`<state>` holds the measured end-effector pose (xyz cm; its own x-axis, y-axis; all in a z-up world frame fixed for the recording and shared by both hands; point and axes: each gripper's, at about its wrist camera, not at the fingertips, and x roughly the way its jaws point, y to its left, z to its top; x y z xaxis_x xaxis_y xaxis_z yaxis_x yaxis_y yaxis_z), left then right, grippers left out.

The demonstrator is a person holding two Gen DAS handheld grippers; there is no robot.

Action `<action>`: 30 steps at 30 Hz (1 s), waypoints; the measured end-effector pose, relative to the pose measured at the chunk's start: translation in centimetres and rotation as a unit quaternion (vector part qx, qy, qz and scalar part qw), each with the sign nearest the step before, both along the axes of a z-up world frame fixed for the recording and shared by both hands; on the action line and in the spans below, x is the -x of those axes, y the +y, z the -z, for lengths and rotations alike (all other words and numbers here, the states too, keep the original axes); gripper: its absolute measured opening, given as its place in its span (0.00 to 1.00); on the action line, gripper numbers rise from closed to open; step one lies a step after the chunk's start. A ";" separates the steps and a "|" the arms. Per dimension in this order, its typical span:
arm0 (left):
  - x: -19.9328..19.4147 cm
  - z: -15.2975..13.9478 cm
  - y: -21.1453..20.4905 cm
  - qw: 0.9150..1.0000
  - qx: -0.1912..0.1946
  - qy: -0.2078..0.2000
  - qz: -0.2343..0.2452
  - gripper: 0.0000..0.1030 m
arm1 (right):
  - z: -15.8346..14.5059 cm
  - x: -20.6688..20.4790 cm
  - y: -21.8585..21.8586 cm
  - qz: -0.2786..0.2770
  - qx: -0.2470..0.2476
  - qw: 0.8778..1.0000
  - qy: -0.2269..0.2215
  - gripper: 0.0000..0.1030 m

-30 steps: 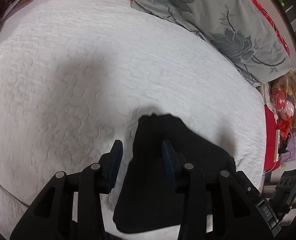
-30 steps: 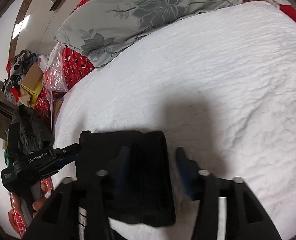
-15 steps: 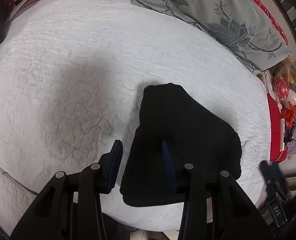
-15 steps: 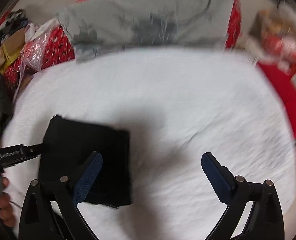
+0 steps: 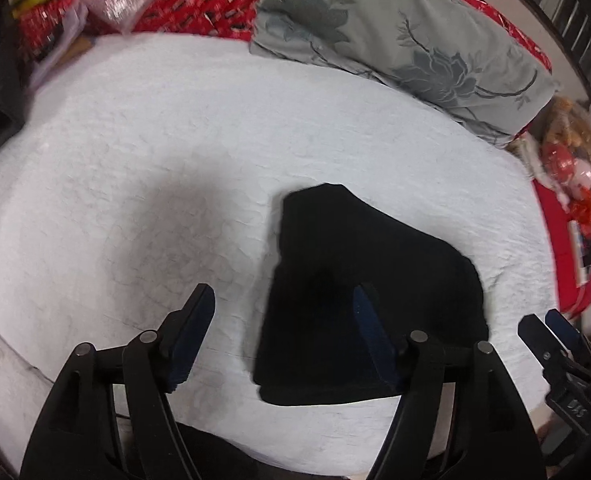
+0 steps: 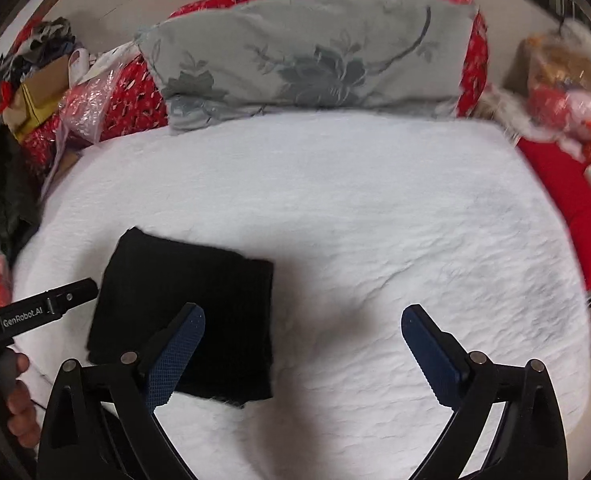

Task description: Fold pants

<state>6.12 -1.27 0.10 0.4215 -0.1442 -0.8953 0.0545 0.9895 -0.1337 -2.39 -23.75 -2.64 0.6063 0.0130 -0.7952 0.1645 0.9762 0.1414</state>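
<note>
The black pants (image 5: 367,280) lie folded into a compact packet on the white quilted bed (image 5: 175,140), near its front edge. My left gripper (image 5: 283,296) hovers above the packet's left edge; its jaws are opening and the pads touch nothing. In the right wrist view the same pants (image 6: 187,300) lie at lower left, with my right gripper (image 6: 303,320) held wide open above the bare bed beside them. The left gripper (image 6: 67,300) shows there at the left edge, in a person's hand (image 6: 19,400). The right gripper (image 5: 551,328) shows at the left wrist view's right edge.
A grey floral pillow (image 6: 303,60) lies along the head of the bed over a red patterned cover (image 5: 199,4). Bags and boxes (image 6: 43,88) pile up at the far left; wrapped toys (image 6: 563,92) and a red surface (image 6: 567,184) sit at the right.
Both grippers let go of the folded pants, lifted and drew back. The right jaws spread wide, the left jaws have widened since half a second ago. The pants stay on the bed.
</note>
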 end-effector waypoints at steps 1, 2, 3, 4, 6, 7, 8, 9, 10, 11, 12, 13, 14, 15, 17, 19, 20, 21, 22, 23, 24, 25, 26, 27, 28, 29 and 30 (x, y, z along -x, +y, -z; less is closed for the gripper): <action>0.1 0.0 -0.1 1.000 -0.012 -0.004 0.004 0.69 | 0.4 -0.1 -0.1 -0.004 -0.014 1.000 0.007 0.97; 0.1 0.0 -0.1 1.000 -0.019 -0.004 0.006 0.69 | 0.6 0.0 -0.2 -0.005 -0.028 1.000 0.011 0.97; 0.0 0.2 0.1 1.000 -0.022 -0.003 0.004 0.69 | 0.7 0.1 -0.4 -0.005 -0.039 0.999 0.009 0.97; -0.1 0.2 0.3 1.000 -0.023 -0.001 -0.001 0.69 | 0.8 0.3 -0.6 -0.006 -0.050 0.999 0.007 0.97; -0.4 0.3 1.0 1.000 -0.010 0.001 -0.012 0.69 | 1.0 0.5 -1.3 -0.008 -0.084 0.996 0.008 0.97; -0.5 0.3 1.5 1.000 0.002 0.003 -0.023 0.69 | 1.3 0.6 -1.8 -0.005 -0.104 0.994 0.009 0.97; -0.4 0.3 2.0 0.999 0.015 0.006 -0.032 0.69 | 1.5 0.7 -2.2 -0.005 -0.120 0.993 0.009 0.97; -0.4 0.4 2.6 0.999 0.034 0.011 -0.041 0.69 | 1.7 0.7 -2.5 -0.005 -0.135 0.991 0.010 0.97; -0.6 0.4 3.3 0.997 0.053 0.016 -0.045 0.69 | 2.1 0.6 -2.7 -0.004 -0.150 0.989 0.013 0.97; -0.7 0.3 3.6 0.997 0.064 0.015 -0.047 0.69 | 2.5 0.5 -2.7 -0.005 -0.163 0.986 0.020 0.97; -0.8 0.4 4.0 0.996 0.072 0.016 -0.046 0.69 | 2.9 0.3 -2.6 -0.009 -0.173 0.984 0.026 0.97; -0.8 0.5 4.1 0.996 0.076 0.020 -0.043 0.69 | 3.1 0.2 -2.4 -0.013 -0.176 0.984 0.029 0.96; -0.9 0.7 4.1 0.996 0.079 0.027 -0.037 0.69 | 3.4 0.0 -2.0 -0.019 -0.171 0.985 0.032 0.96; -1.1 1.0 3.9 0.996 0.076 0.039 -0.027 0.69 | 3.6 -0.1 -1.7 -0.021 -0.162 0.986 0.034 0.96; -1.0 1.3 3.4 0.997 0.065 0.043 -0.015 0.69 | 4.1 -0.5 -1.3 -0.018 -0.155 0.987 0.037 0.96; -0.9 1.5 2.9 0.997 0.058 0.041 -0.007 0.69 | 4.5 -0.8 -1.3 -0.015 -0.174 0.984 0.041 0.93; -0.8 1.6 2.8 0.997 0.060 0.042 -0.003 0.69 | 4.7 -1.0 -1.4 -0.012 -0.180 0.983 0.044 0.93; -0.8 1.9 2.6 0.997 0.064 0.045 -0.001 0.69 | 4.8 -1.1 -1.5 -0.009 -0.177 0.983 0.045 0.93; -0.8 2.0 2.5 0.997 0.067 0.048 0.001 0.69 | 4.8 -1.1 -1.6 -0.004 -0.171 0.984 0.045 0.93; -0.8 2.2 2.4 0.996 0.073 0.052 0.003 0.69 | 4.8 -1.0 -1.9 0.001 -0.168 0.985 0.042 0.93; -0.8 2.4 2.3 0.995 0.079 0.056 0.006 0.69 | 4.8 -0.9 -2.2 0.004 -0.172 0.984 0.041 0.93; -0.8 2.6 2.2 0.995 0.083 0.060 0.006 0.69 | 5.0 -0.9 -2.5 0.008 -0.178 0.983 0.042 0.93; -0.8 2.9 2.2 0.994 0.085 0.064 0.007 0.69 | 5.3 -1.0 -2.8 0.009 -0.191 0.980 0.048 0.93; -0.8 3.2 2.0 0.994 0.086 0.068 0.008 0.69 | 5.6 -1.1 -2.8 0.008 -0.201 0.978 0.052 0.93; -0.7 3.5 2.0 0.994 0.086 0.072 0.008 0.69 | 5.8 -1.1 -2.9 0.009 -0.208 0.977 0.056 0.93; -0.7 3.8 2.0 0.993 0.085 0.076 0.009 0.69 | 6.1 -1.2 -2.8 0.007 -0.212 0.975 0.059 0.93; -0.6 4.0 1.9 0.993 0.085 0.080 0.012 0.69 | 6.4 -1.3 -2.6 0.003 -0.214 0.975 0.063 0.93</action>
<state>6.74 0.64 -3.93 0.2712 -0.3077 -0.9120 0.0418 0.9504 -0.3082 -1.11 -26.31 -9.04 0.5049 0.3565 -0.7861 0.2116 0.8318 0.5131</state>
